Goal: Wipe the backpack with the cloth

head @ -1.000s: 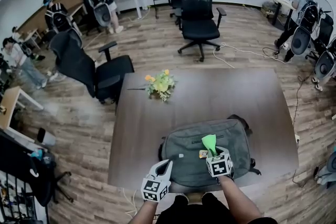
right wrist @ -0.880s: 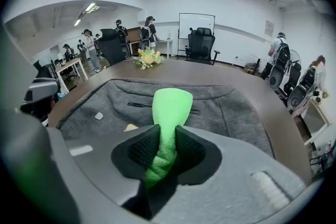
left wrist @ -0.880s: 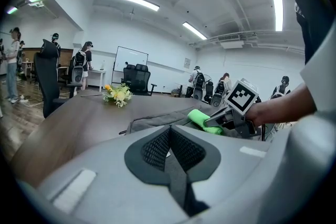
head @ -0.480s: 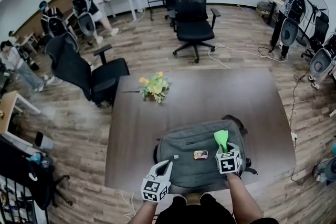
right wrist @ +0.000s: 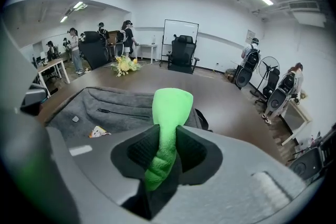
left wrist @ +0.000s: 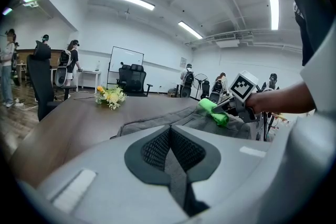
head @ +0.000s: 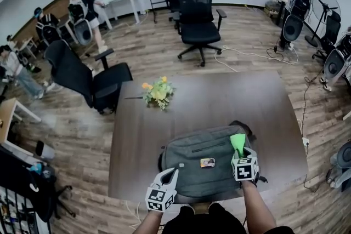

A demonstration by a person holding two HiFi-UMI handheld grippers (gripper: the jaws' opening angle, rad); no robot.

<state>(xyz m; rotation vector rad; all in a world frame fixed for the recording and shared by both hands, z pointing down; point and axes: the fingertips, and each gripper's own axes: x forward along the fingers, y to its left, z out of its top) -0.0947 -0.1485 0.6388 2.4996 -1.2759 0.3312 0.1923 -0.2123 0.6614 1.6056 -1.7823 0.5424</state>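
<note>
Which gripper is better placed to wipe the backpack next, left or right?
Right. The right gripper is shut on the green cloth, over the backpack's right side. The left gripper is shut and empty at the near edge.

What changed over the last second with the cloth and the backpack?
The right tool, still shut on the green cloth, slid rightward across the backpack, from beside the small orange tag to the bag's right side. Nothing was picked up or let go. The left tool stayed shut and empty at the bag's near left edge. The backpack, tag and flowers kept their places.
</note>
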